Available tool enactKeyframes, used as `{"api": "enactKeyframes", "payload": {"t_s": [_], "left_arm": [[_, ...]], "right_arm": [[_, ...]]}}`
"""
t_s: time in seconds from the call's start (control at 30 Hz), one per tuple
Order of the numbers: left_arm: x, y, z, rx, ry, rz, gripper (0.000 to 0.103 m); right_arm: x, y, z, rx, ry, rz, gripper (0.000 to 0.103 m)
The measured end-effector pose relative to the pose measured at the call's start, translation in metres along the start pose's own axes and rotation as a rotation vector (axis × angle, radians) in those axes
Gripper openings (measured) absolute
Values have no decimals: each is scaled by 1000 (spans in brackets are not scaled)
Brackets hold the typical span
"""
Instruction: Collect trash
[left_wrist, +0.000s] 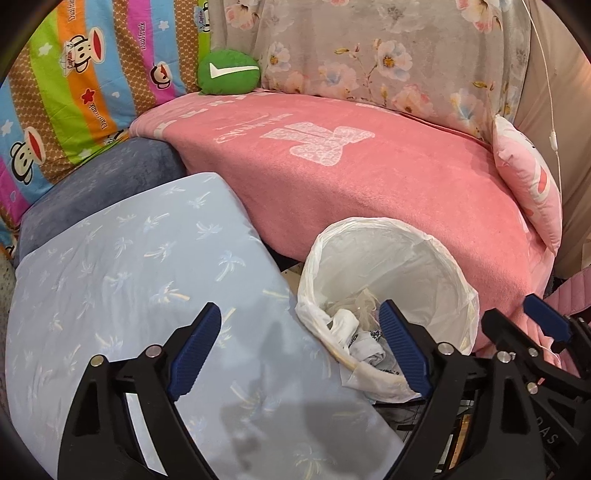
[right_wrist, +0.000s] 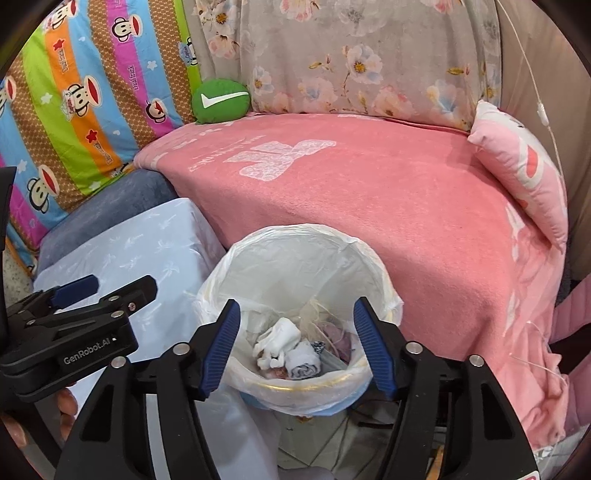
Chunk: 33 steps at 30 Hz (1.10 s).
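Now, bin (right_wrist: 299, 280): directly below right gripper (right_wrist: 295, 343), crumpled trash (right_wrist: 288, 350) inside.
Right gripper: spread wide, empty, nearer.
Left gripper (left_wrist: 299, 350): spread wide, empty, over pale blue cushion (left_wrist: 129, 277) beside bin.

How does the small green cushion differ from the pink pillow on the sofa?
The green cushion is round, with a white check mark; the pink pillow is squarer, larger, and printed in white and red. The green cushion sits in the back left corner; the pink pillow leans at the right end. Both rest on the pink blanket.
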<state>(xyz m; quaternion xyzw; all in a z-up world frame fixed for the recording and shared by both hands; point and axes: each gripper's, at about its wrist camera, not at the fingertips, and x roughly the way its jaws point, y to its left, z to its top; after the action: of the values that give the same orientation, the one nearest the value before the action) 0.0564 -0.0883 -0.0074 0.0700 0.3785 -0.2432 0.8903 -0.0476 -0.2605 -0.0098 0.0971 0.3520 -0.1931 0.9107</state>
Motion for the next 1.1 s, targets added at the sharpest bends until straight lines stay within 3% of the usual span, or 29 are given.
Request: {"api": "enactKeyframes", "payload": {"t_s": [0.27, 0.37, 0.63, 0.7, 1.1], "left_arm": [[-10, 0, -12, -1, -7, 43, 87], [-13, 1, -15, -10, -6, 45, 89], [-21, -1, -25, -21, 1, 61, 94], [-23, -2, -27, -22, 2, 65, 94], [-30, -7, -35, -13, 1, 102, 96]], "right_arm": [[-11, -2, -10, -20, -1, -29, 75], [-14, 0, -13, -28, 8, -26, 86], [-23, -3, -21, -28, -6, -27, 89], [-26, -3, -22, -32, -15, -34, 98], [-34, -4, -32, -46, -28, -58, 98]]}}
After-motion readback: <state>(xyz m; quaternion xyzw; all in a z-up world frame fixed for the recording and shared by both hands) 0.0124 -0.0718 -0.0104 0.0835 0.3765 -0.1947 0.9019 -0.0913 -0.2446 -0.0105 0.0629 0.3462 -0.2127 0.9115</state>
